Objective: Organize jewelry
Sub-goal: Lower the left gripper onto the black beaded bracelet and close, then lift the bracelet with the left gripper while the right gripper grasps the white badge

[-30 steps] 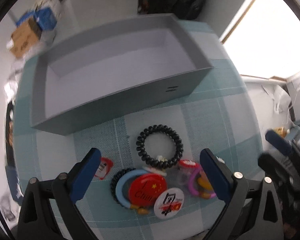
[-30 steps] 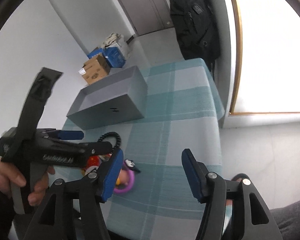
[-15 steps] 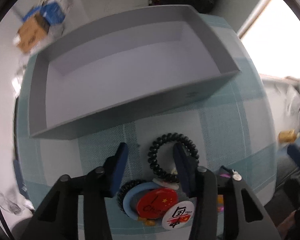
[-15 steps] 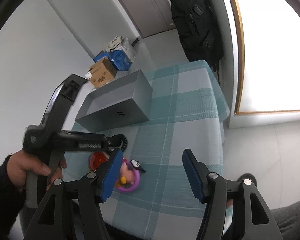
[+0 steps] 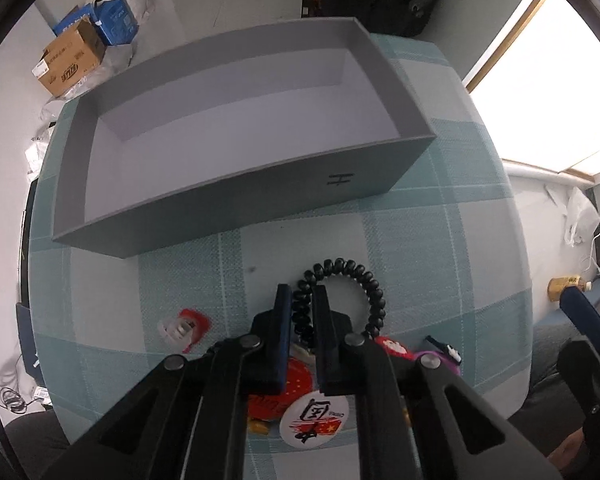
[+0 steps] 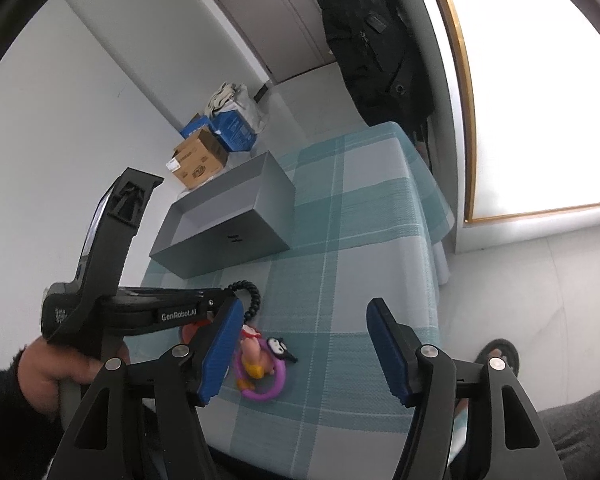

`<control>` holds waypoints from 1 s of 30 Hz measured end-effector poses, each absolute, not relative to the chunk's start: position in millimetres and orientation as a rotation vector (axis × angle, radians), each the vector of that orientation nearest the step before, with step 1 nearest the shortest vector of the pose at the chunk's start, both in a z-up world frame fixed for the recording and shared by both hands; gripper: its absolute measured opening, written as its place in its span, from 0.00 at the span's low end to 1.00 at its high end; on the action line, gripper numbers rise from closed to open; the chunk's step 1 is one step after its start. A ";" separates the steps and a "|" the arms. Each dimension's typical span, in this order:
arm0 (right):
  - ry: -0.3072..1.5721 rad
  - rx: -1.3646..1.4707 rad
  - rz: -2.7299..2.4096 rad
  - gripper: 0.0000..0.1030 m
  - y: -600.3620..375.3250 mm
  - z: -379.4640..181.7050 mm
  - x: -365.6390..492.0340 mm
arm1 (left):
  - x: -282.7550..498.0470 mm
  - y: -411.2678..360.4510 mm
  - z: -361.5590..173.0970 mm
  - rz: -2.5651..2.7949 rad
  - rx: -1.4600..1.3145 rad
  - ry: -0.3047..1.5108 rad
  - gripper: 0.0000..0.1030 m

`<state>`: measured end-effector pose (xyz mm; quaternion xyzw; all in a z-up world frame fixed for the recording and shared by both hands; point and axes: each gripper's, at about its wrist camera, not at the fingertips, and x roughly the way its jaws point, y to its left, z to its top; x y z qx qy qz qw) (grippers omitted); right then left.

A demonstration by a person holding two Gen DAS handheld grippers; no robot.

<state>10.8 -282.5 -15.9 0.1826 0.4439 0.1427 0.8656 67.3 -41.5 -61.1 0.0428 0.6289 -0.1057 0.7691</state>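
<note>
A black coil hair tie [image 5: 354, 276] lies on the checked cloth in front of an empty grey box [image 5: 260, 168]. My left gripper [image 5: 301, 304] points steeply down and is shut on the tie's left side, with the coil pinched between the blue pads. Under and beside it lie a red badge [image 5: 298, 378], a white badge [image 5: 314, 420] and a red-and-white clip [image 5: 182, 326]. In the right wrist view the left gripper [image 6: 236, 298] holds the tie [image 6: 254, 296]. My right gripper [image 6: 304, 320] hangs open above the cloth, with nothing between its pads. A purple ring with charms [image 6: 268, 384] lies below it.
The table [image 6: 360, 240] has a teal and white checked cloth, and its edges fall away at right and front. Cardboard and blue boxes [image 6: 204, 156] sit on the floor behind the grey box [image 6: 228, 236]. A dark coat [image 6: 372, 40] hangs by the window. A hand [image 6: 56, 368] grips the left tool.
The left jaws have gone from wide open to shut on the black hair tie, and the gripper has moved in over it. The right gripper has hardly moved.
</note>
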 end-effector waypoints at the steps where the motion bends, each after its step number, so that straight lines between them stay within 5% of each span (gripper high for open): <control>1: 0.929 0.383 0.300 0.62 -282.5 -15.6 10.5 | 66.6 -38.2 -59.2 -0.231 0.081 1.355 0.05; 18: 1.046 0.250 0.453 0.64 -240.7 -35.9 5.9 | 40.8 15.1 7.7 -0.276 -0.168 1.174 0.05; 27: 0.982 -0.137 0.394 0.30 -177.5 -47.5 -1.1 | 37.1 22.9 11.2 -0.274 -0.226 1.115 0.05; 30: 0.949 -0.231 0.366 0.28 -164.0 -49.8 -3.3 | 36.5 31.4 7.4 -0.277 -0.256 1.115 0.05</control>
